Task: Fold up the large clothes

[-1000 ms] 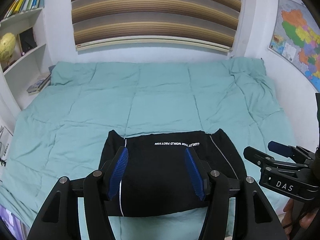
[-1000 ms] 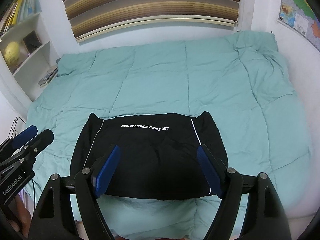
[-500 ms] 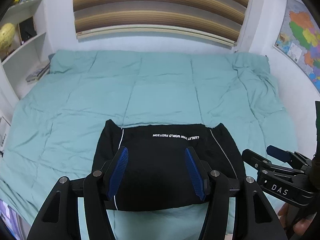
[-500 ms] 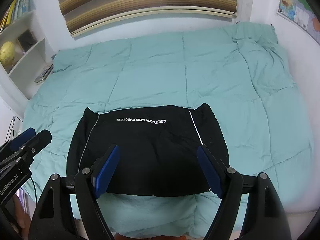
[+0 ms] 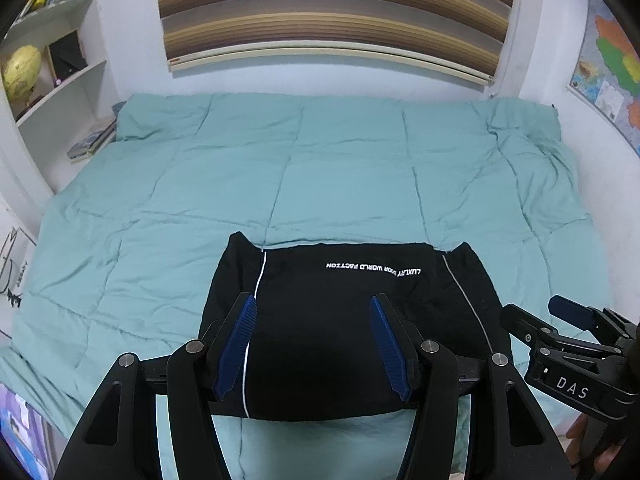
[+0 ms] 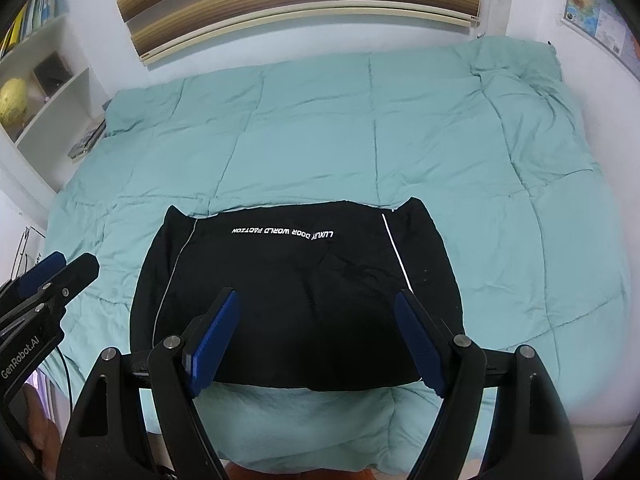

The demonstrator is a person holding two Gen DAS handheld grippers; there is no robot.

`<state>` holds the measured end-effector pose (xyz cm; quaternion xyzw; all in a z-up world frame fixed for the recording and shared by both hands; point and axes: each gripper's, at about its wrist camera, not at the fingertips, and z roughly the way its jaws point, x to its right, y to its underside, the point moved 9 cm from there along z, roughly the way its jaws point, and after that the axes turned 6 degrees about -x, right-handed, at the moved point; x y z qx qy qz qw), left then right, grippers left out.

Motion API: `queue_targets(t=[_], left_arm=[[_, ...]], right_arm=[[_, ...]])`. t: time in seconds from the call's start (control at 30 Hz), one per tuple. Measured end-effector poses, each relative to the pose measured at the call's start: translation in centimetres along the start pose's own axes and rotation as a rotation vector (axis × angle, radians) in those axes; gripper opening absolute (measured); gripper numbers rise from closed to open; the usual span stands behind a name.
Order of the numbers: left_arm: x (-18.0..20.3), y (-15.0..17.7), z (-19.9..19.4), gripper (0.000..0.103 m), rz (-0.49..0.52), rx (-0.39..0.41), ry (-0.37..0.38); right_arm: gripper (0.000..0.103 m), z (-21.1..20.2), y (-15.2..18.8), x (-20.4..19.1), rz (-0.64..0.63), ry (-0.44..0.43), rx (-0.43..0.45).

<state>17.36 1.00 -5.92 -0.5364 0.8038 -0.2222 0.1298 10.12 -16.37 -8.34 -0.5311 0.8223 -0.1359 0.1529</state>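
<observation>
A black garment (image 5: 340, 320) (image 6: 296, 300) with white piping and white lettering lies folded into a flat rectangle on the near part of the teal quilt (image 5: 280, 184) (image 6: 360, 128). My left gripper (image 5: 314, 300) hovers above its near half, blue pads apart, nothing between them. My right gripper (image 6: 316, 296) hangs over the same garment with its jaws wider, also empty. In the left wrist view the right gripper (image 5: 536, 316) shows at the right edge; in the right wrist view the left gripper (image 6: 70, 264) shows at the left edge.
The quilt covers a bed against a white wall with a striped blind (image 5: 332, 12). White shelves (image 5: 60, 92) with a yellow globe (image 5: 22, 70) and books stand at the left. A map (image 5: 612, 72) hangs on the right wall.
Both views have shifted slightly, so the garment sits a little farther from the pads than before. The garment itself has not moved and both jaws keep the same gap.
</observation>
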Motion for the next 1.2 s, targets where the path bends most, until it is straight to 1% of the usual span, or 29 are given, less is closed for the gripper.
queue_targets(t=[0.17, 0.33, 0.5, 0.73, 0.9, 1.1, 1.13, 1.2], left_arm=[[0.0, 0.0, 0.4, 0.061, 0.005, -0.007, -0.012], [0.1, 0.1, 0.6, 0.061, 0.005, -0.011, -0.020], [0.3, 0.2, 0.7, 0.061, 0.008, -0.020, -0.021], [0.6, 0.4, 1.0, 0.061, 0.019, -0.023, -0.015], [0.6, 0.4, 1.3, 0.061, 0.018, -0.027, -0.033], [-0.4, 0.2, 1.1, 0.061, 0.003, 0.018, -0.112], [-0.5, 0.2, 1.2, 0.061, 0.000, 0.016, -0.113], [-0.6, 0.3, 1.2, 0.061, -0.009, 0.012, -0.088]], right_arm=[[0.081, 0.7, 0.1, -0.1, 0.008, -0.019, -0.019], [0.081, 1.0, 0.3, -0.2, 0.004, -0.015, -0.031], [0.081, 1.4, 0.5, -0.7, 0.012, -0.031, -0.048], [0.081, 1.7, 0.6, -1.0, -0.005, -0.024, -0.056], [0.081, 1.7, 0.6, -0.9, 0.005, -0.025, -0.057], [0.081, 1.9, 0.5, -0.2, 0.023, -0.030, -0.059], [0.081, 1.9, 0.5, -0.2, 0.027, -0.032, -0.060], [0.081, 2.0, 0.3, 0.0, 0.029, -0.031, -0.059]])
